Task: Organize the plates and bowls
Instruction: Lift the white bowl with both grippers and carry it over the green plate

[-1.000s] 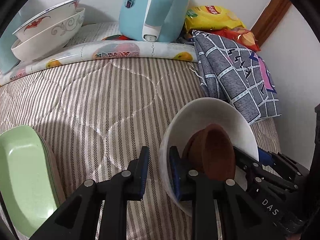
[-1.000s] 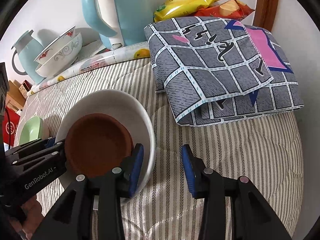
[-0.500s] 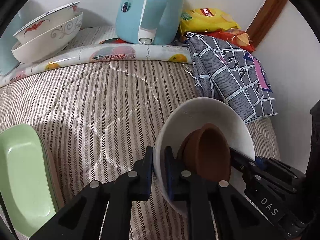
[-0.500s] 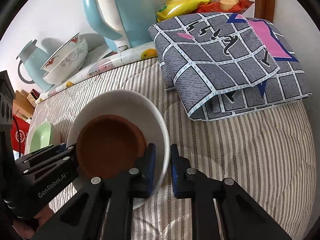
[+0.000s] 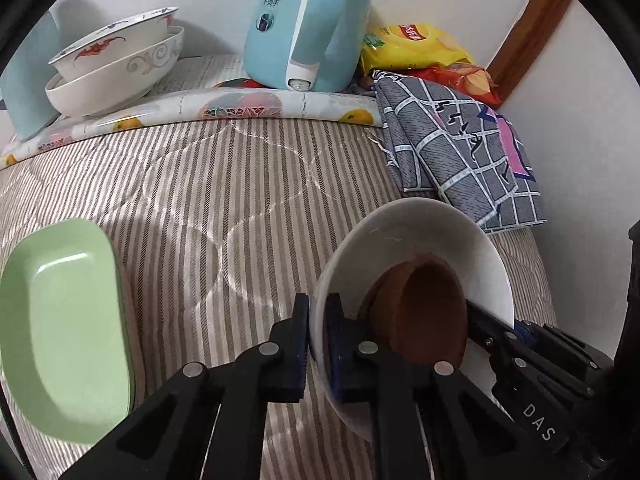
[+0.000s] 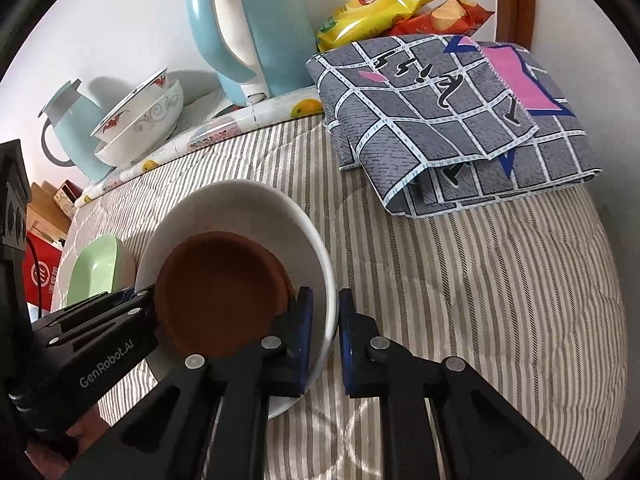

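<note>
A white bowl [image 5: 420, 232] [image 6: 240, 204] with a smaller brown bowl [image 5: 424, 312] [image 6: 224, 280] inside it sits tilted over the striped bedcover. My left gripper [image 5: 318, 308] is shut on the white bowl's near-left rim, one pad inside and one outside. My right gripper [image 6: 325, 300] is shut on the opposite rim in the same way. Each gripper shows in the other's view: the right one [image 5: 520, 364] behind the bowl, the left one [image 6: 100, 328] at the bowl's left. A green oblong plate [image 5: 60, 320] [image 6: 96, 268] lies to the left. Two patterned bowls [image 5: 116, 60] [image 6: 140, 120] are stacked at the back.
A light blue kettle [image 5: 304, 20] [image 6: 248, 32] stands at the back on a fruit-print mat [image 5: 240, 104]. A folded grey checked cloth [image 5: 460, 152] [image 6: 452, 120] and snack bags [image 5: 416, 40] [image 6: 380, 4] lie at the right. A pale blue jug [image 6: 68, 120] stands far left.
Both grippers' jaws, open around the white bowl's rim a second ago, have closed onto it. Both hands have shifted slightly together with the bowl.
</note>
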`<state>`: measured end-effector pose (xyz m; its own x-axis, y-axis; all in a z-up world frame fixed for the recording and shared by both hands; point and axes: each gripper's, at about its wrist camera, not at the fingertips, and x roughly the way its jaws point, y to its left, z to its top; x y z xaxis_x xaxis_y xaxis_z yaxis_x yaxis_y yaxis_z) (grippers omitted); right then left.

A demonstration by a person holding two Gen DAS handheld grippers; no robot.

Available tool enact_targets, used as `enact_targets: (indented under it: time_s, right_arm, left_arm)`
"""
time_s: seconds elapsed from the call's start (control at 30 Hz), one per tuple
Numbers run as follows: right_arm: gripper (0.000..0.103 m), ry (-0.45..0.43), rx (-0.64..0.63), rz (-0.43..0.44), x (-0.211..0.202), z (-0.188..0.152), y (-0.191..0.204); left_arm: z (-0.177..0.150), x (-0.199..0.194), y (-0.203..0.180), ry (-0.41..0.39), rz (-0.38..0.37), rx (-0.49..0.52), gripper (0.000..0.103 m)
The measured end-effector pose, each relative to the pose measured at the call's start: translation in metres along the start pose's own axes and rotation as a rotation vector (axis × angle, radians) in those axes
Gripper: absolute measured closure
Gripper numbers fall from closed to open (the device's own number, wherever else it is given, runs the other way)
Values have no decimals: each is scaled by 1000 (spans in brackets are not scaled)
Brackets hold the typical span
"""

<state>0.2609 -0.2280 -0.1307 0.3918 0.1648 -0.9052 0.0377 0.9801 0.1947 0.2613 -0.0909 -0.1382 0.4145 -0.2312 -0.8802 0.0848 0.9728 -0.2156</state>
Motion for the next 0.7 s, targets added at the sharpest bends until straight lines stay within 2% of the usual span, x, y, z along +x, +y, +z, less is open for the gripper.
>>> enact_targets:
  time_s: [0.7]
  right_arm:
    - [92, -89, 2, -12, -71, -29, 24]
  left_arm:
    - [-22, -71, -2, -83, 1, 22, 95]
